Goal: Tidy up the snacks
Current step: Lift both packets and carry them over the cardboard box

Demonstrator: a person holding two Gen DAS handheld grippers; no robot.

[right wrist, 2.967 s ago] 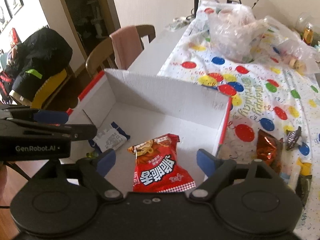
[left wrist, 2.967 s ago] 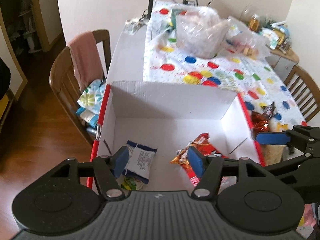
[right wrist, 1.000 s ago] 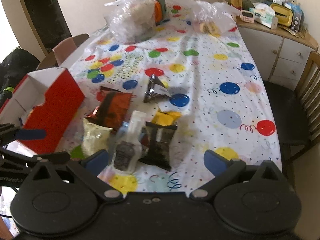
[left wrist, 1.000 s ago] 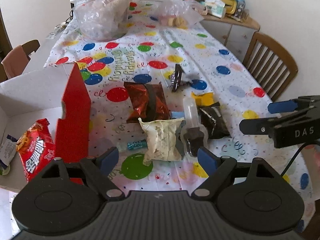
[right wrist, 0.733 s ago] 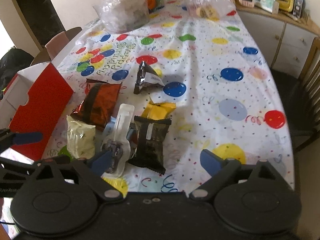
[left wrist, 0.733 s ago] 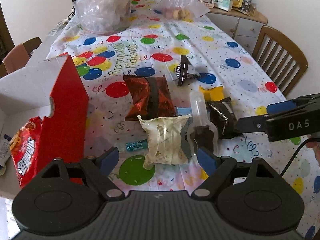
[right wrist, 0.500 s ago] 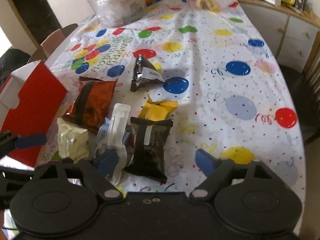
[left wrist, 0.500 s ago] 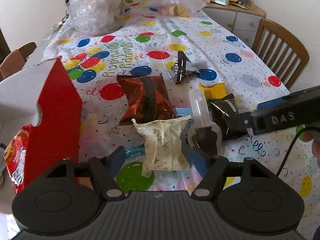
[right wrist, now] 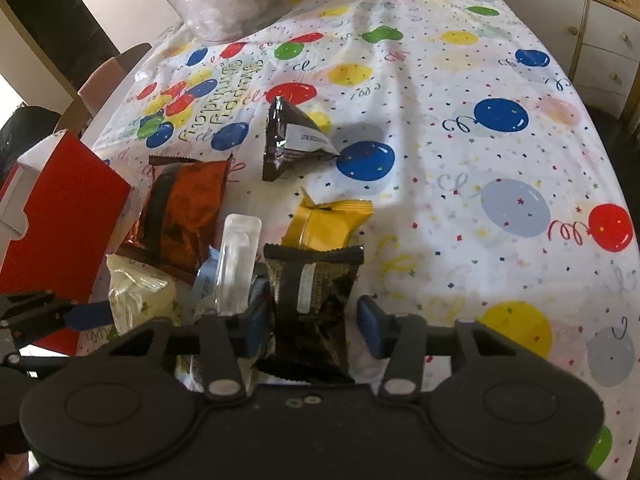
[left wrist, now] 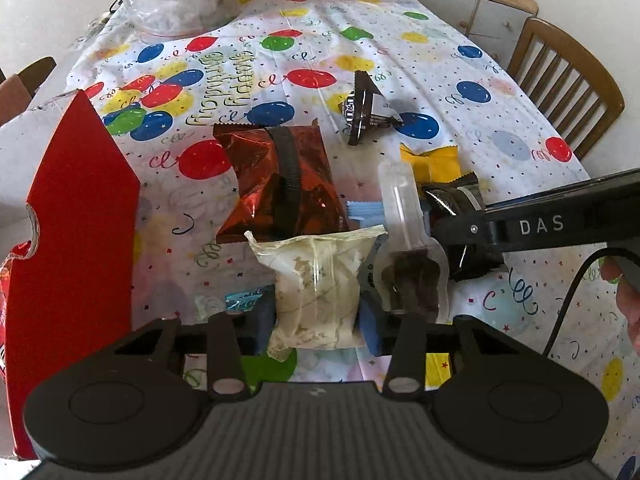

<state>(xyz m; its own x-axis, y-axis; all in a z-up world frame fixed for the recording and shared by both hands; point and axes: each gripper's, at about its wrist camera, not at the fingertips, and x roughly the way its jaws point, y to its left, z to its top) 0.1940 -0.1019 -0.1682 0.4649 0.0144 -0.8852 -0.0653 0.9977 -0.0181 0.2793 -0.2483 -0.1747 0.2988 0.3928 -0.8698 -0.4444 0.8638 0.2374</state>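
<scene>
On the worktop's balloon-print cloth (left wrist: 472, 40), snacks lie crowded together. The left gripper (left wrist: 316, 326) has its jaws closing around a cream packet (left wrist: 316, 280), both pads at its sides. The right gripper (right wrist: 308, 330) closes its jaws around a dark packet (right wrist: 312, 300); its left pad touches, the right pad stands just apart. A clear tube pouch (left wrist: 404, 220) lies between the two packets, a blue wrapper (right wrist: 206, 276) beside it. A red foil bag (left wrist: 280, 176), a yellow packet (right wrist: 328, 220) and a brown triangular packet (right wrist: 288, 140) lie beyond. A red box (left wrist: 76, 216) stands at the left.
</scene>
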